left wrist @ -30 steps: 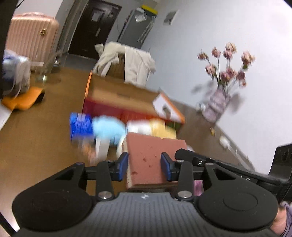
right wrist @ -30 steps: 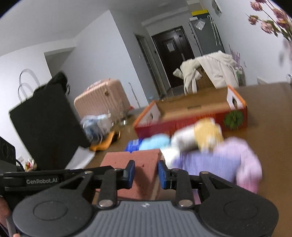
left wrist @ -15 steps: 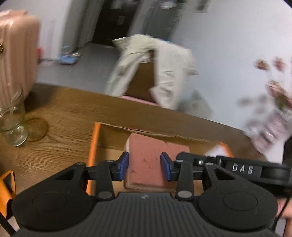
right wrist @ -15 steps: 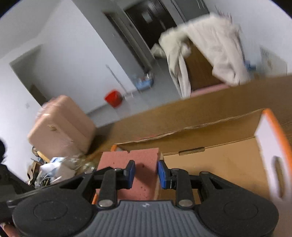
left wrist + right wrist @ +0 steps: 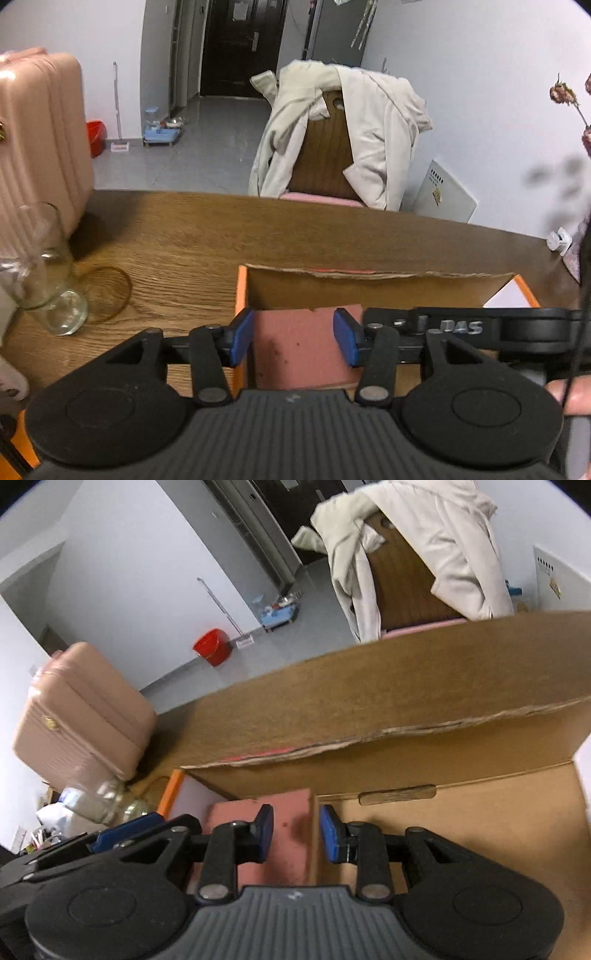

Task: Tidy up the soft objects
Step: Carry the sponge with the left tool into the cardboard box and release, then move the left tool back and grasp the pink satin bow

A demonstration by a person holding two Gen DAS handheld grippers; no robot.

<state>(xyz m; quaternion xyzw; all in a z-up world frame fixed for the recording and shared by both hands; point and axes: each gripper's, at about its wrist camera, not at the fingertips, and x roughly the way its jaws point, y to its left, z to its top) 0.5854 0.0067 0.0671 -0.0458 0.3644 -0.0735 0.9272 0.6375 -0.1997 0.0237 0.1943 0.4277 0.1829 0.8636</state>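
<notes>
Both the left gripper [image 5: 293,340] and right gripper [image 5: 296,833] clamped the pink sponge [image 5: 303,350] inside the cardboard box [image 5: 461,812]

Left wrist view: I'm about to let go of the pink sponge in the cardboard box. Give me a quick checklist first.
1. Pink sponge inside the cardboard box walls, at its left end: ok.
2. Left tongs closed on the sponge's two sides: ok.
3. Right tongs actually gripping the sponge: cannot tell.
4. Sponge resting on the box floor: cannot tell.
5. Bare floor in the box to the right of the sponge: ok.
6. Drinking glass standing apart from the box: ok.
</notes>
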